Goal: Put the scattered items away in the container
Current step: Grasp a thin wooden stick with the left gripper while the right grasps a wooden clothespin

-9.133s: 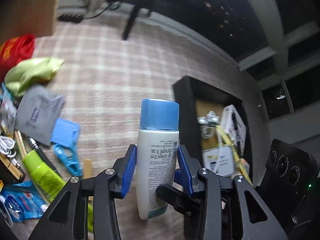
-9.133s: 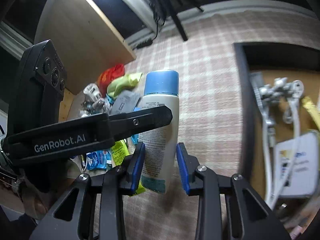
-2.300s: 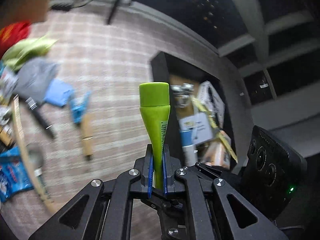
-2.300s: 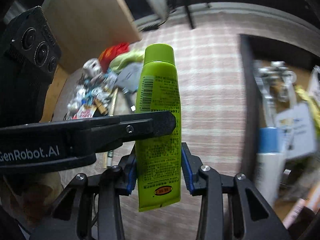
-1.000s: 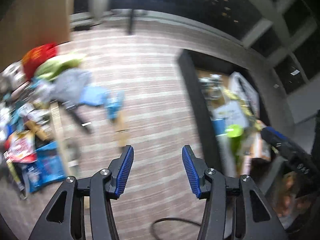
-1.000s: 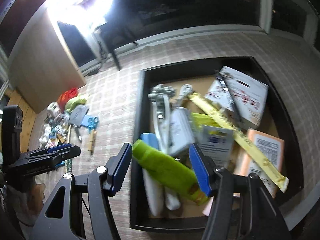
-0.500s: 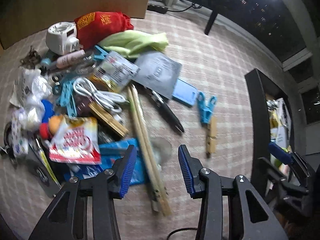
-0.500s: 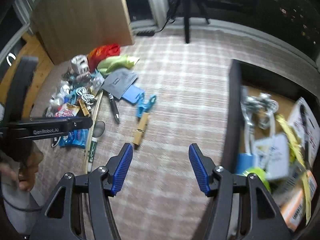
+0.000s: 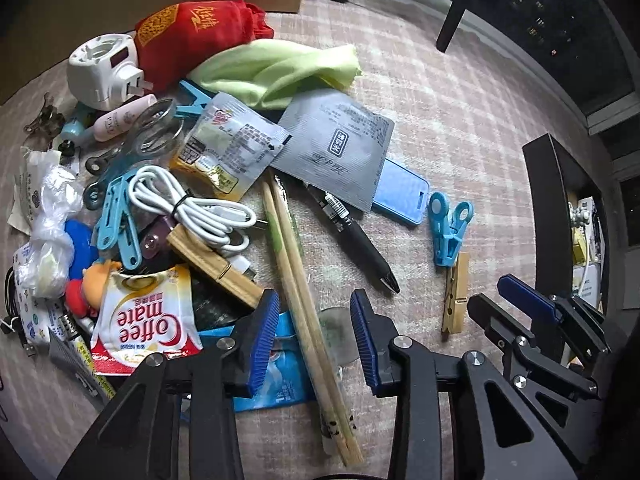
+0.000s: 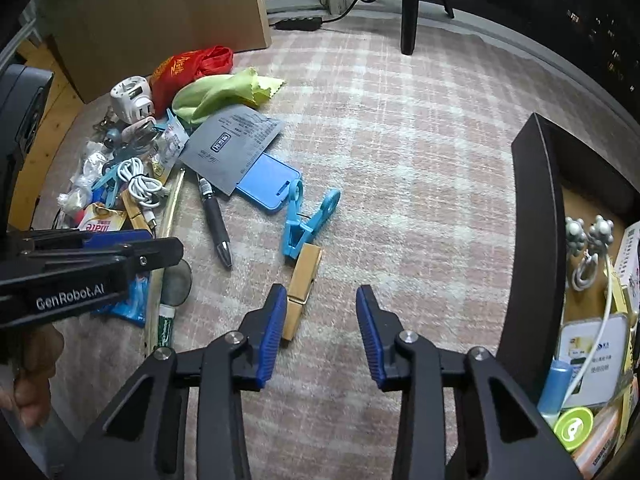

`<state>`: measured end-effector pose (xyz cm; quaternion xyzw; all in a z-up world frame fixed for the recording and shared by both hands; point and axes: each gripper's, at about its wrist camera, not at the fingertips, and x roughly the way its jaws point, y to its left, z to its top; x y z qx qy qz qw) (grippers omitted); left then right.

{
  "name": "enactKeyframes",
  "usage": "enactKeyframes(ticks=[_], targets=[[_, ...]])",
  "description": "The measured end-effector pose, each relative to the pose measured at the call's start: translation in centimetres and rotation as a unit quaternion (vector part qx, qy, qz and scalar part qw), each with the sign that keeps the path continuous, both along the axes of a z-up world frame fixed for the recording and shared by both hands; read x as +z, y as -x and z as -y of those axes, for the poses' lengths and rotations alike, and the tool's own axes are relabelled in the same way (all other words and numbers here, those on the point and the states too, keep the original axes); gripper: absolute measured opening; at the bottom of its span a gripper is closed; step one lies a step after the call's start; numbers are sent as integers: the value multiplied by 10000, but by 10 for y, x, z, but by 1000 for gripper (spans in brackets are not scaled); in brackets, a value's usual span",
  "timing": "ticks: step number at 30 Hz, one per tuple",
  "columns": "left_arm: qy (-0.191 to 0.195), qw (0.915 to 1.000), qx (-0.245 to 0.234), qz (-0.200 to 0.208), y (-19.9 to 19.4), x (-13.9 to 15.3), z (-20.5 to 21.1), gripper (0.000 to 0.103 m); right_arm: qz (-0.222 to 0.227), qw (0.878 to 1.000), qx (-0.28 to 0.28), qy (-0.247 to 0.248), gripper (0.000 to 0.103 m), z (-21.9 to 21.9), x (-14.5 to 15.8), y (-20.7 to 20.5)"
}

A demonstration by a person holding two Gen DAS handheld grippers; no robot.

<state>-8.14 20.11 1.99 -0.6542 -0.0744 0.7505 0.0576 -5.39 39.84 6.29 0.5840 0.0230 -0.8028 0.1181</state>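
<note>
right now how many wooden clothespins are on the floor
2. One wooden clothespin lies apart from the pile, just below the blue plastic clip. The other wooden clothespin is inside the pile, under the white cable. More may be buried in the clutter.

A red and white sachet (image 9: 144, 320) in the pile reads "Coffee mate", upside down. The side of the left claw (image 10: 132, 258), seen from the right wrist camera, carries white lettering "GenRobot.AI". Other print is too small to read.
</note>
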Motion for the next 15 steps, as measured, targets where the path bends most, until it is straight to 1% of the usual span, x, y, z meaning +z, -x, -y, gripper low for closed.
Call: enactKeyframes(ticks=[3, 7, 11, 14, 15], targets=[[38, 10000, -51, 30, 2, -3, -4, 32, 29, 10000, 16, -84, 30, 3, -4, 5], [36, 9999, -38, 102, 4, -10, -5, 23, 110, 9999, -54, -26, 27, 3, -9, 13], [33, 9999, -75, 61, 5, -12, -9, 21, 138, 9999, 10, -24, 26, 7, -9, 15], [-42, 10000, -42, 65, 8, -12, -9, 15, 334, 9994, 70, 74, 24, 13, -15, 15], [-58, 10000, -38, 52, 8, -12, -8, 14, 387, 9992, 103, 78, 21, 14, -17, 15]])
